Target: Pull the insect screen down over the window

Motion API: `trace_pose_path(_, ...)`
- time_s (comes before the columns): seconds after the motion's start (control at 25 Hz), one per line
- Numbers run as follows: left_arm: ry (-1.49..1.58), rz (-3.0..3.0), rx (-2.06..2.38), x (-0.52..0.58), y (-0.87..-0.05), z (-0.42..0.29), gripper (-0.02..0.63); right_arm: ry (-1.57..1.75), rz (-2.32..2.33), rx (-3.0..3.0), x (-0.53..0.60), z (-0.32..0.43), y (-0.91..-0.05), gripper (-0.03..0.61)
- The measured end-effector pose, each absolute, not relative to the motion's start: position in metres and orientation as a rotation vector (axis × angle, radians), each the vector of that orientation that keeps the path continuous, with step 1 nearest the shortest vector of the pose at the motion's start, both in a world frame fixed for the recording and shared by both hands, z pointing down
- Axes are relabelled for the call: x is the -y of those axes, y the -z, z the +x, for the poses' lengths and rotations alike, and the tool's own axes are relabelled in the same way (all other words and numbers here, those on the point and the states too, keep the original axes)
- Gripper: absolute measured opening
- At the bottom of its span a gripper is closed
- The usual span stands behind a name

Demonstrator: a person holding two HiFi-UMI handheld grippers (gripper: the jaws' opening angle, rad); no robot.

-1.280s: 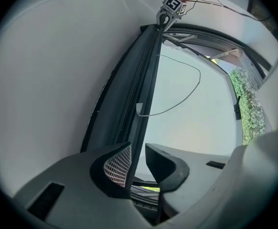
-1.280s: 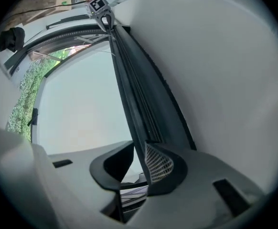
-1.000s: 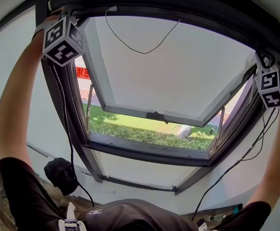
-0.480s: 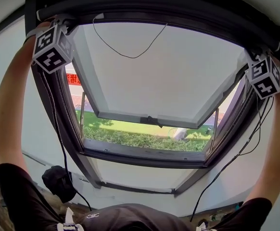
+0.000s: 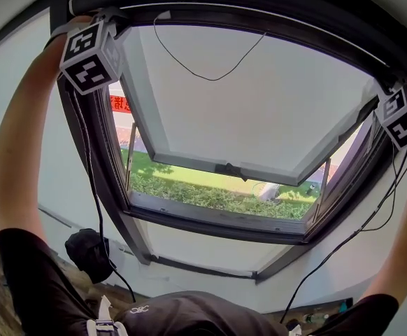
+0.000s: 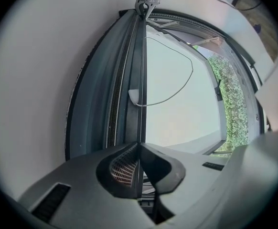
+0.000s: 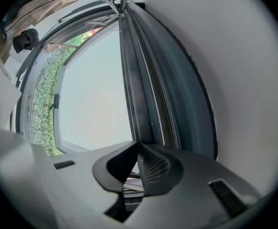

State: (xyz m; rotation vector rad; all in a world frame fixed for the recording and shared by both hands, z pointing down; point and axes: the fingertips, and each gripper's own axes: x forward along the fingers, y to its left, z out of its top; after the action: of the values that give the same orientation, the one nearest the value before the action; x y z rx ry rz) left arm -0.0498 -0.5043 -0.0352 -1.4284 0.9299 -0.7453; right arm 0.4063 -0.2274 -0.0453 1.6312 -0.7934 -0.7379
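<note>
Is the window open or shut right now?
Open: the window sash tilts outward, leaving a gap showing grass below it.

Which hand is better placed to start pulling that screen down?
Left, narrowly. The left gripper and right gripper both clamp the top bar, but the cord hangs nearer the left.

My left gripper [image 6: 139,145] had its jaws pressed together on the pull bar [image 6: 135,66], so the pinched strip was hidden between them, and my right gripper [image 7: 139,144] was the same. In the head view both sets of jaws sat behind the marker cubes [image 5: 91,54] (my right forearm [image 5: 406,243] ran off the picture's edge). The window frame [image 5: 95,152] half covered the red sign [image 5: 119,104] outside, its print too blurred to read. I couldn't identify the dark bundle [image 5: 88,254] at lower left.
</note>
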Motion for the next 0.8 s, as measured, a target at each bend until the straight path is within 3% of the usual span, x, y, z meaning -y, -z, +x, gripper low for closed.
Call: trace_pose_path(0.8,1.03,-1.577,-0.656,0.497,-0.094,-0.049,0.028,0.453,1.471,0.987,0.228,0.403,-0.083,0.037)
